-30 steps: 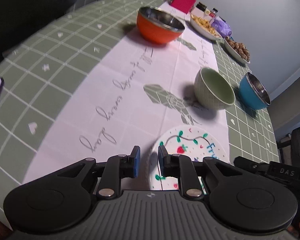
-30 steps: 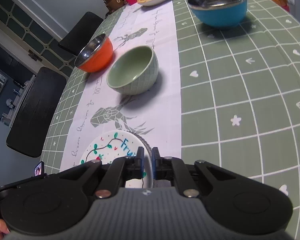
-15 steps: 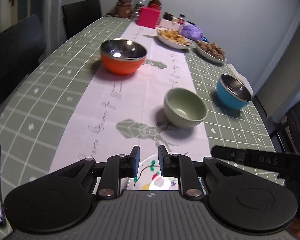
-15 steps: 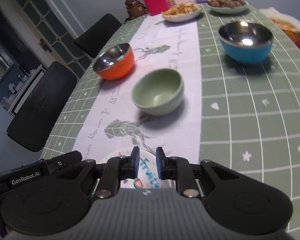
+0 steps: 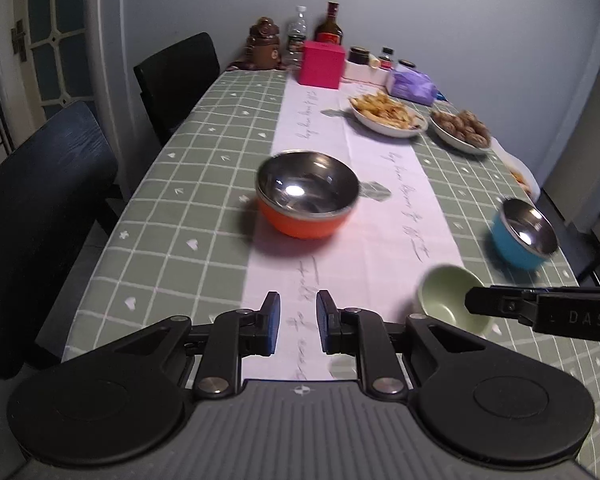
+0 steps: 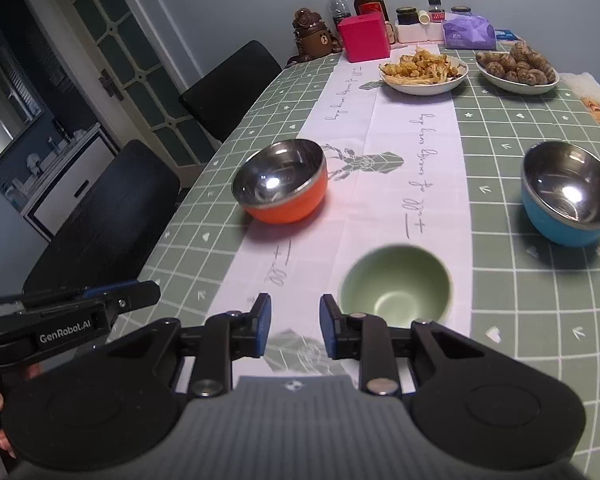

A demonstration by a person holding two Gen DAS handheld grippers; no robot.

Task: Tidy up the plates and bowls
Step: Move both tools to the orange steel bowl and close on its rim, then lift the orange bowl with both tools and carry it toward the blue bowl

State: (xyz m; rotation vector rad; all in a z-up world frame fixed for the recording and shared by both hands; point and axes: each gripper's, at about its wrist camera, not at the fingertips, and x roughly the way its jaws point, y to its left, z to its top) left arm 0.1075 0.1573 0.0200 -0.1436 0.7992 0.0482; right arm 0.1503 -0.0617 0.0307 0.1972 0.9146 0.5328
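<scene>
Having let go of the plate, both grippers' fingers [image 5: 274, 322] [image 6: 262, 324] hover empty, right opening.

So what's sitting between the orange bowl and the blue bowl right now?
Only bare tablecloth and the white printed runner; the right wrist view shows it. The orange bowl and blue bowl stand apart, with the green bowl nearer the camera.

Both tongs are now lifted away from the painted plate they flanked a second ago; the plate is no longer in view. The left tongs [image 5: 298, 328] hang empty above the white runner [image 5: 364, 240]. The right tongs [image 6: 293, 330] are opening, nothing between them.
</scene>
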